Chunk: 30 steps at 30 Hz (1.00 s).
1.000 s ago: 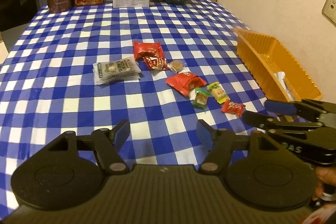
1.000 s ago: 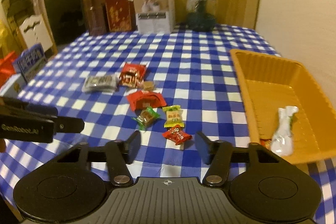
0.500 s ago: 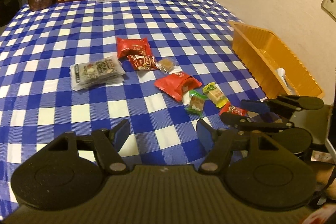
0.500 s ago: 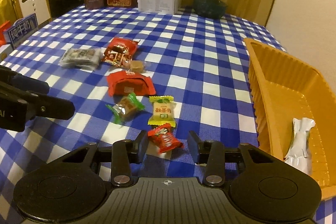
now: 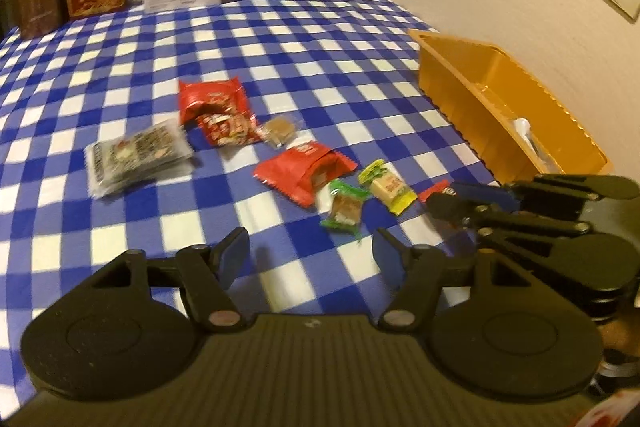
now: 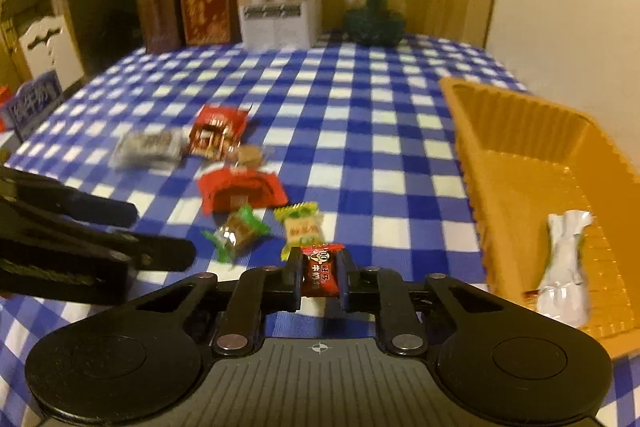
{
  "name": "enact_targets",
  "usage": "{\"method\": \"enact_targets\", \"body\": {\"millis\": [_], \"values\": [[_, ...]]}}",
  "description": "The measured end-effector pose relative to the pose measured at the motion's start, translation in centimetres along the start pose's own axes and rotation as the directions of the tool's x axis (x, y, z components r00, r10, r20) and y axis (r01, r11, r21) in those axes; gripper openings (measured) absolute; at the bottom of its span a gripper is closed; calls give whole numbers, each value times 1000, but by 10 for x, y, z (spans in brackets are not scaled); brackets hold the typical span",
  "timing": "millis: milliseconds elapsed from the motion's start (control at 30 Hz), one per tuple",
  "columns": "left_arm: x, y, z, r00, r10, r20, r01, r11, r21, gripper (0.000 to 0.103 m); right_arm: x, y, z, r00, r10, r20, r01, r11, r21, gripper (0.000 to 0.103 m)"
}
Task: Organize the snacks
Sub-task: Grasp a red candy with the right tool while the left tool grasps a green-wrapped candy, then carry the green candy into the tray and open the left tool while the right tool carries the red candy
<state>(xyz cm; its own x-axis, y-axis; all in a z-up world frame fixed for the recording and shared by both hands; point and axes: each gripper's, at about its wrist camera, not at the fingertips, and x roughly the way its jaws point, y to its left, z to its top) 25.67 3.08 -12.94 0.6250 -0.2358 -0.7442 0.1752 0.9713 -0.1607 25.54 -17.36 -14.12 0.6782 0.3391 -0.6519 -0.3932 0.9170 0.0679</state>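
Right wrist: small red candy [image 6: 319, 273], white lettering, crinkled wrapper.

open cloth [image 6: 360, 115] btwn snack cluster [image 6: 240, 187] & orange basket [image 6: 520, 163]; boxes [image 6: 276, 3] line far edge.

The snacks lie in a loose row on the table [image 6: 360, 99]. The flat packet [image 6: 146, 147] is at the left end, then two pouches [image 6: 216, 133] [image 6: 240, 189] with a small biscuit [image 6: 249, 157] between them. Nearer lie two candies [image 6: 236, 233] [image 6: 303, 227] side by side. The tray [image 6: 520, 155] stands at the right edge, with a wrapper [image 6: 564, 267] in it. Boxes [image 6: 276, 3] and a jar [image 6: 374, 7] stand behind.
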Motion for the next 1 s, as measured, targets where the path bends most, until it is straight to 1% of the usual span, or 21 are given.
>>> {"method": "enact_targets", "body": {"millis": [33, 100, 200, 333, 433, 500, 600, 800, 1000], "values": [[2, -2, 1, 1000, -4, 4, 4, 1000, 12, 59, -4, -2, 1, 1000, -4, 10, 4, 1000, 15, 17], [7, -8, 4, 1000, -15, 7, 15, 999, 37, 50, -10, -6, 3, 1000, -12, 28, 11, 999, 38, 17], [15, -16, 8, 1000, -24, 3, 23, 997, 73, 42, -18, -11, 7, 999, -17, 49, 14, 998, 61, 17], [26, -24, 11, 1000, -28, -7, 29, 994, 105, 39, -23, -15, 8, 998, -26, 62, 21, 997, 78, 17], [34, -29, 11, 1000, -11, -13, 13, 991, 136, 35, -25, -18, 7, 997, -34, 63, 28, 995, 94, 17], [39, -32, 11, 1000, 5, -22, -2, 988, 154, 27, -25, -19, 5, 998, -36, 61, 29, 995, 100, 17], [42, -33, 10, 999, 27, -18, -24, 986, 165, 19, -26, -18, 3, 997, -38, 60, 31, 994, 107, 17], [35, -31, 8, 999, 39, -26, -35, 990, 137, 18, -26, -18, 3, 998, -30, 58, 23, 993, 119, 17], [9, -28, 3, 999, 43, -22, -41, 997, 65, 18, -34, -13, 3, 998, -19, 58, 11, 992, 125, 17]]}}
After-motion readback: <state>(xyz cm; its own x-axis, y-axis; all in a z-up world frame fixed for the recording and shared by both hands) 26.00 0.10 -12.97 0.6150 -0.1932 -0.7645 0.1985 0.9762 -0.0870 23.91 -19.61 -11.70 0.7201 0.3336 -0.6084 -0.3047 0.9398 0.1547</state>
